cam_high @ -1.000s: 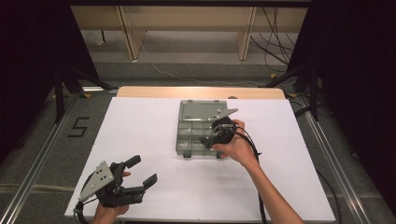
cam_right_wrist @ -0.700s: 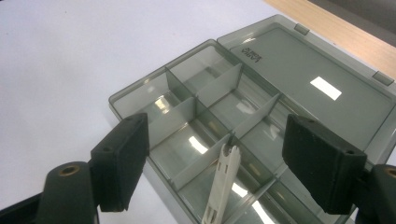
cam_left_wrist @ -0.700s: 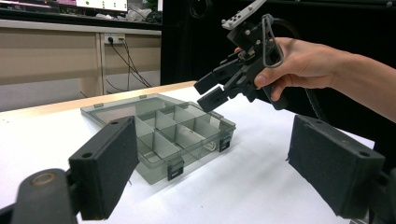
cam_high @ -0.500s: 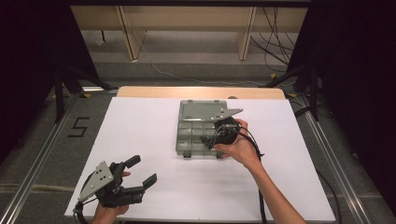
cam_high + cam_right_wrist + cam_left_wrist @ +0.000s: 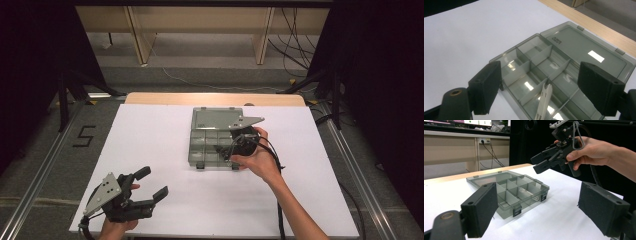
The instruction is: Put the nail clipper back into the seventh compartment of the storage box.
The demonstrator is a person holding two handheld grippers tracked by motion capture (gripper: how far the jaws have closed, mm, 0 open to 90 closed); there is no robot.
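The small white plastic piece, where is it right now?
In the right gripper view, the white piece leans in a near compartment of the open organizer box, below the open right claw.

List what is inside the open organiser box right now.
The box holds grey dividers and one pale plastic strip leaning in a near compartment. The other visible compartments look empty. The right claw hovers open above it, covering some compartments in the high view.

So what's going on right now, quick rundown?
Left gripper open, low at the table's near corner. Right gripper open, above the open plastic box. White strip leaning in one compartment. Nothing in the way.
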